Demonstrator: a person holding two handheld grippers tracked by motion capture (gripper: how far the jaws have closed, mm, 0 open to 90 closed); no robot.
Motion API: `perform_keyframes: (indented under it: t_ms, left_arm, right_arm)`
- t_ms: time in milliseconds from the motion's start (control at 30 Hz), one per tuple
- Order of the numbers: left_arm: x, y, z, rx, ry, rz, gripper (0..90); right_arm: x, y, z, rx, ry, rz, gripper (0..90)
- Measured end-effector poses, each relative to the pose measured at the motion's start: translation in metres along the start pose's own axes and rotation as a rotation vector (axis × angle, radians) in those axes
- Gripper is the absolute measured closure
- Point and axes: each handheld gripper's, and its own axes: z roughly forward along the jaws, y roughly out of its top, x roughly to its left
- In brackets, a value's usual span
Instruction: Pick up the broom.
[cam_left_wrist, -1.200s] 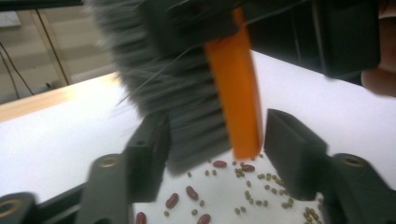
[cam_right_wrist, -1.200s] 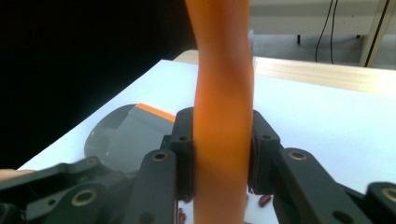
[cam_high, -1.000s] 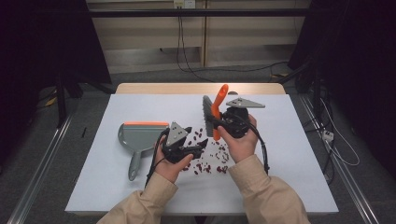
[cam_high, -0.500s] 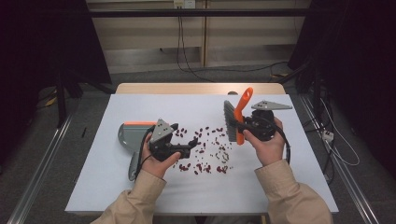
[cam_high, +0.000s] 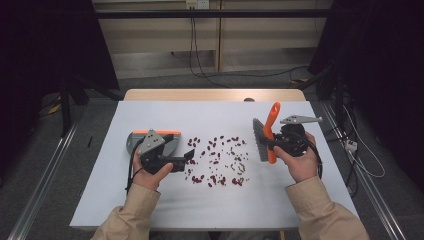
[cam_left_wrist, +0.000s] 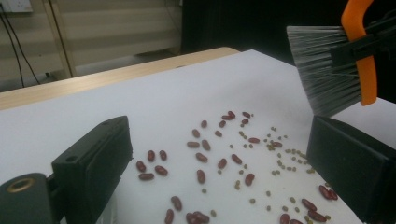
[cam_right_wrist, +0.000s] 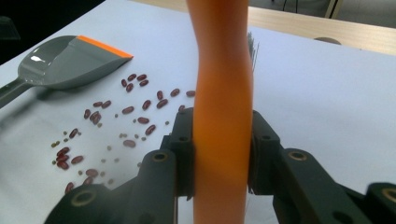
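- The work in hand is sweeping the scattered beans (cam_high: 217, 160) into the dustpan (cam_high: 152, 137); this looks like the set-up step, tools being placed before the first stroke.
- The right gripper (cam_high: 280, 142) has its jaws clamped on the orange handle of the brush (cam_high: 267, 132); the right gripper view shows both pads pressed on that handle (cam_right_wrist: 222, 116).
- The brush hangs at the right edge of the bean patch, bristles (cam_left_wrist: 322, 70) turned toward the beans and, as far as I can tell, lifted off the tabletop (cam_high: 210, 117).
- The left gripper (cam_high: 189, 159) has its jaws wide, and they have just been opening; nothing is between them but beans lying on the tabletop beyond.
- The dustpan lies flat at the left of the patch, behind the left hand (cam_high: 150, 172), its orange lip (cam_right_wrist: 102, 46) facing the beans; its handle is not gripped.
- Beans lie in the middle of the tabletop, between dustpan and brush, red ones mixed with smaller pale ones.
- Next move, in my judgement: the left jaws must find and close on the dustpan handle to steady it, then the brush must drop to the surface and sweep leftward.
- The stroke should be low and slow, since round beans may roll past the lip.
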Motion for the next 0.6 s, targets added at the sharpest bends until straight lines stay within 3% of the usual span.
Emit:
perform_keyframes:
  t_ms: [133, 367, 600]
  left_arm:
    - [0.006, -0.003, -0.007, -0.004, 0.009, -0.005, 6.9]
    - [0.014, -0.009, -0.016, 0.002, 0.025, -0.011, 6.7]
    - [0.021, -0.011, -0.023, -0.003, 0.044, -0.032, 6.7]
  right_arm:
    - [-0.005, -0.003, -0.003, 0.024, -0.004, 0.007, 69.4]
    - [-0.013, -0.010, -0.004, 0.112, -0.008, 0.024, 69.4]
    - [-0.018, -0.011, 0.014, 0.136, -0.052, 0.015, 69.4]
